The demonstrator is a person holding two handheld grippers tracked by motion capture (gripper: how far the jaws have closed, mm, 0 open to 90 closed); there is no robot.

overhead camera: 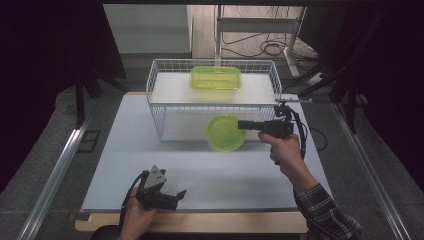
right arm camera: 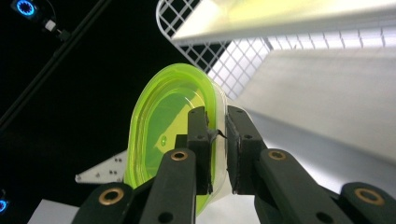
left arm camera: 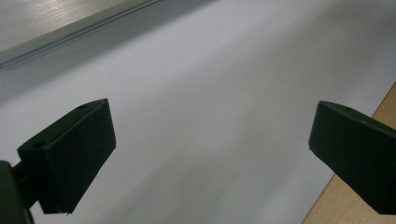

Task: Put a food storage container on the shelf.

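The right gripper (right arm camera: 217, 140) clamps the rim of the round green bowl (right arm camera: 163, 135), lifted just before the wire basket (overhead camera: 165, 90), apparently clear of the table (overhead camera: 240, 175). The left gripper (left arm camera: 210, 154) rests nearby, jaws wide apart, holding nothing.

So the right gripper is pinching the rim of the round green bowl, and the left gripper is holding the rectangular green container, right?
Not quite. The left gripper holds nothing: its jaws stand open over the bare table, as the left gripper view shows. The rectangular green container sits on the wire rack. The right gripper does pinch the round green bowl by its rim.
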